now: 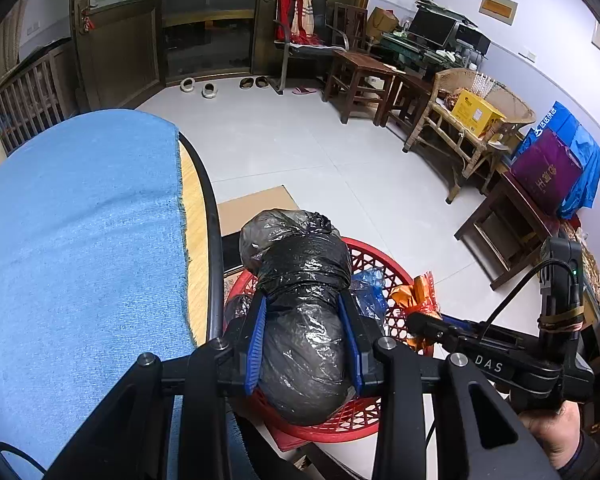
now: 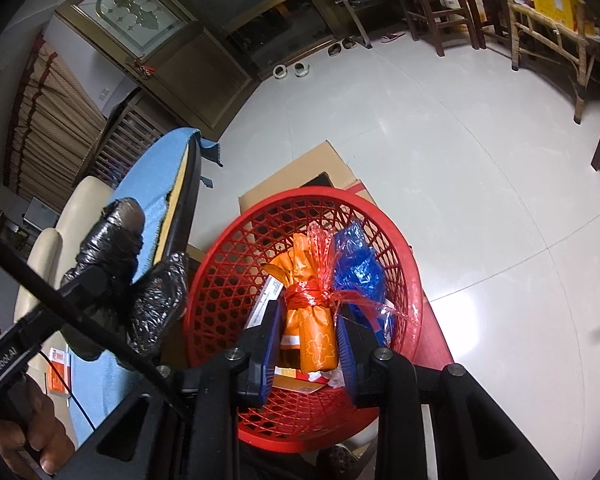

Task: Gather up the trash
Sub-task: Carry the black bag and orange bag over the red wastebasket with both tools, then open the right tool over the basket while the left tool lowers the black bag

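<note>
Red basket (image 2: 395,240) below; left tool (image 1: 304,332) clamps black bag (image 1: 303,320), right tool (image 2: 308,340) clamps orange bag (image 2: 311,320).

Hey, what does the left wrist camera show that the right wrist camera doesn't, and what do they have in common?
Only the left wrist view shows the computer desk, the purple box and the left gripper from behind, shut on the black trash bag.

Only the right wrist view shows the right gripper from behind, closed around the orange bundle, white paper beneath it, and a cream chair.

Both show the red basket, the blue bag inside it, the blue tablecloth, cardboard under the basket, and the doors.
</note>
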A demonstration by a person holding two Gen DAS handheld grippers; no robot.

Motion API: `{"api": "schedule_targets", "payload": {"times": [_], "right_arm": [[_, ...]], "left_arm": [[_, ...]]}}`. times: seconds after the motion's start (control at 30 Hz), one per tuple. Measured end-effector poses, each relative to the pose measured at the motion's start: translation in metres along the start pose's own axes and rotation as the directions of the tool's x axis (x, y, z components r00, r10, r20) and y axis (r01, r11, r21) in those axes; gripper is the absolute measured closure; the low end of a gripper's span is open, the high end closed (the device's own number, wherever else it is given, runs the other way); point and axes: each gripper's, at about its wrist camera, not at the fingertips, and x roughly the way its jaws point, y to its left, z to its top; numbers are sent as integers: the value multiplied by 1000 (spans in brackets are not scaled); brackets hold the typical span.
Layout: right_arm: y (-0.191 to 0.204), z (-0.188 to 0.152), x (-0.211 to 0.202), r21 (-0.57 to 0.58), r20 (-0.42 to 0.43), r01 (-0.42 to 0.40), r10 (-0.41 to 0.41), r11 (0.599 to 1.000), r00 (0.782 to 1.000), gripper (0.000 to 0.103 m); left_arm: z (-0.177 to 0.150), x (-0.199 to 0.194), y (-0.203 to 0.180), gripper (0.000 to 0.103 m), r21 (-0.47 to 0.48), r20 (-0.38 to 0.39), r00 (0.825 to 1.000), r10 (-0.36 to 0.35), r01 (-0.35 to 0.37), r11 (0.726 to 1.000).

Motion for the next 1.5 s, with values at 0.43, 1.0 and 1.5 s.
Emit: {"api": "schedule_targets", "payload": {"times": [0.43,1.0,1.5], "right_arm": [[2,4,0,9,2,-7,7,1000,1000,24],[-9,20,-48,53,146,-27,19,998,989,24],[-16,19,-61,69,180,-37,25,997,983,24]], "left_arm": [[-1,2,-1,67,0,5,1000,2,-2,1000],[0,13,-5,67,29,-24,1000,-6,7,1000],[-1,29,-14,67,53,-63,998,3,0,999]]}}
